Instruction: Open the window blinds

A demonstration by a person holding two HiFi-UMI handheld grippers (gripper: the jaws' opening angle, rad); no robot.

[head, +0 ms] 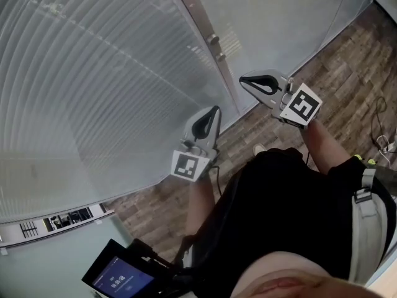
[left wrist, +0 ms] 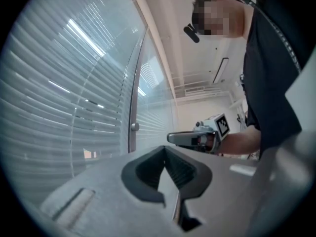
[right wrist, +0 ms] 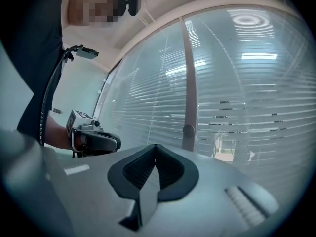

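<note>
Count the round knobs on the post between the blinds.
2. In the head view, the upper knob and lower knob sit close together on the post; others may lie out of frame.

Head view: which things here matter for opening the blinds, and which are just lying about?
For the job:
window blinds
left claw, shut, empty
right claw, shut, empty

Just lying about:
cables on the wood floor
device with a lit screen, low in front of the person

Left claw (left wrist: 166, 157), jaws together and empty, beside the blinds (left wrist: 59, 98).
</note>
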